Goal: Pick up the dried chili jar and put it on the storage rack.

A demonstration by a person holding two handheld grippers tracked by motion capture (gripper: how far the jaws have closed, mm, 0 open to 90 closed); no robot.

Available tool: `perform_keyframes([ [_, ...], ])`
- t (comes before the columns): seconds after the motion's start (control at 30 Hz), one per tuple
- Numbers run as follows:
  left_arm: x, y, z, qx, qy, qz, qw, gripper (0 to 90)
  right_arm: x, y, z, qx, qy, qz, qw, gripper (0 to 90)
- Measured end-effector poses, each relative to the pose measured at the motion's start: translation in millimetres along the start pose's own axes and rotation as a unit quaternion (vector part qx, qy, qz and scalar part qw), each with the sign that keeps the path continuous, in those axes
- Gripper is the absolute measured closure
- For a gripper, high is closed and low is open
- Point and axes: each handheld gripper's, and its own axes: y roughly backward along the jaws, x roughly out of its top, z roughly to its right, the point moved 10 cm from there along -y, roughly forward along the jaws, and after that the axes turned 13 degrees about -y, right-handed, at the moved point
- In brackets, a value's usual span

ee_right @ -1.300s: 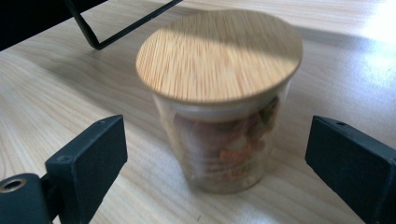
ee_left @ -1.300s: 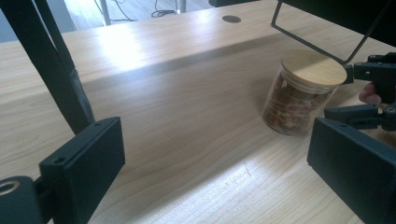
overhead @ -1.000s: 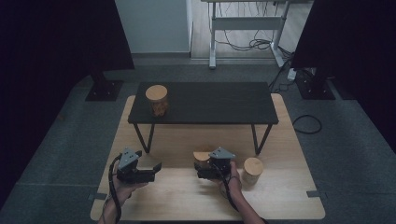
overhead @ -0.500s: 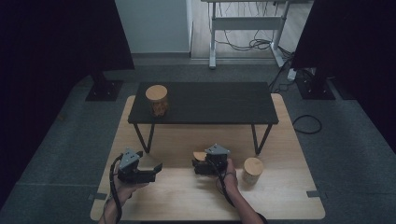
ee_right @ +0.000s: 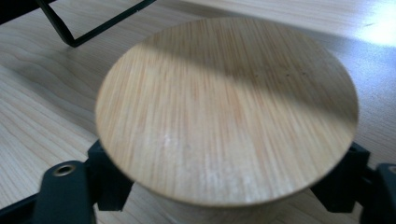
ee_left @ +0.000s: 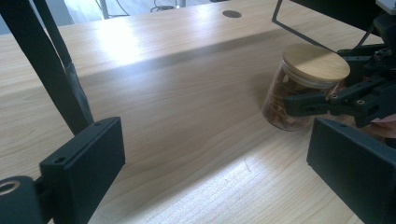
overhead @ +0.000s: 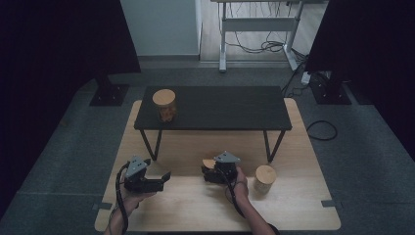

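Black bench (overhead: 225,107) bearing a jar (overhead: 164,105); another jar (overhead: 264,178) on wooden table (overhead: 293,210).

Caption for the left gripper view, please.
Right gripper clamps the wooden-lidded jar on the table; left gripper open.

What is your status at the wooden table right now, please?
Right gripper has just closed its fingers on the jar. Left gripper open, empty, beside it. Jar upright on the table, lid on. Nothing in the way.

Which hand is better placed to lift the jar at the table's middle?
Right. Its tool has just closed on the snack jar, jaws on both sides below the bamboo lid. The left tool hangs open, apart from it.
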Motion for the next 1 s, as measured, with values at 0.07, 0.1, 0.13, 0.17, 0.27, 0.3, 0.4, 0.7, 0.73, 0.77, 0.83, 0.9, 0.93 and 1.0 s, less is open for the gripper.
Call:
perform_keyframes([
  [0.07,0.2,0.0,0.3,0.000,-0.001,0.000,1.0000,3.9,-0.6,0.2,0.2,0.000,0.002,0.002,1.0000,22.7],
  [0.1,0.2,0.0,0.4,0.000,0.000,0.000,1.0000,3.9,-0.6,0.2,0.3,0.001,0.004,0.002,1.0000,22.8],
  [0.13,0.2,-0.1,0.4,0.000,-0.001,0.000,1.0000,3.9,-0.4,0.3,0.4,0.001,0.005,0.002,1.0000,22.9],
  [0.17,0.3,-0.2,0.5,0.000,-0.001,-0.001,1.0000,3.9,-0.1,0.4,0.6,0.002,0.006,0.001,1.0000,23.0],
  [0.27,0.5,-0.3,0.8,0.000,-0.001,-0.001,1.0000,3.9,0.3,0.6,1.0,0.003,0.008,-0.001,1.0000,23.1],
  [0.3,0.6,-0.2,0.9,0.000,-0.001,-0.001,1.0000,3.9,0.2,0.7,1.0,0.003,0.009,-0.001,1.0000,23.2],
  [0.4,0.8,-0.3,1.4,0.000,-0.002,-0.002,1.0000,4.1,0.2,0.8,0.2,0.001,0.008,0.000,1.0000,23.3],
  [0.7,0.6,-0.8,1.1,0.001,-0.001,-0.003,1.0000,4.2,2.8,12.0,-2.0,0.007,0.017,0.008,0.9998,23.5],
  [0.73,0.6,-1.0,1.3,0.001,-0.002,-0.003,1.0000,4.2,3.0,13.9,-2.5,0.007,0.017,0.007,0.9998,23.5],
  [0.77,0.6,-1.2,1.4,0.001,-0.002,-0.003,1.0000,4.1,3.1,15.4,-2.5,0.009,0.018,0.008,0.9998,23.5],
  [0.83,0.5,-1.4,1.6,0.001,-0.001,-0.003,1.0000,4.1,2.9,17.6,-2.2,0.011,0.018,0.008,0.9997,23.6],
  [0.9,0.4,-1.7,1.5,0.001,-0.001,-0.003,1.0000,4.1,2.3,21.4,-2.1,0.014,0.018,0.008,0.9997,23.6],
  [0.93,0.3,-1.8,1.4,0.000,-0.001,-0.004,1.0000,4.2,1.9,23.0,-2.3,0.015,0.017,0.010,0.9997,23.6],
  [1.0,0.0,-2.7,1.6,-0.001,-0.001,-0.005,1.0000,4.2,1.7,26.2,-3.2,0.017,0.016,0.010,0.9997,23.6],
])
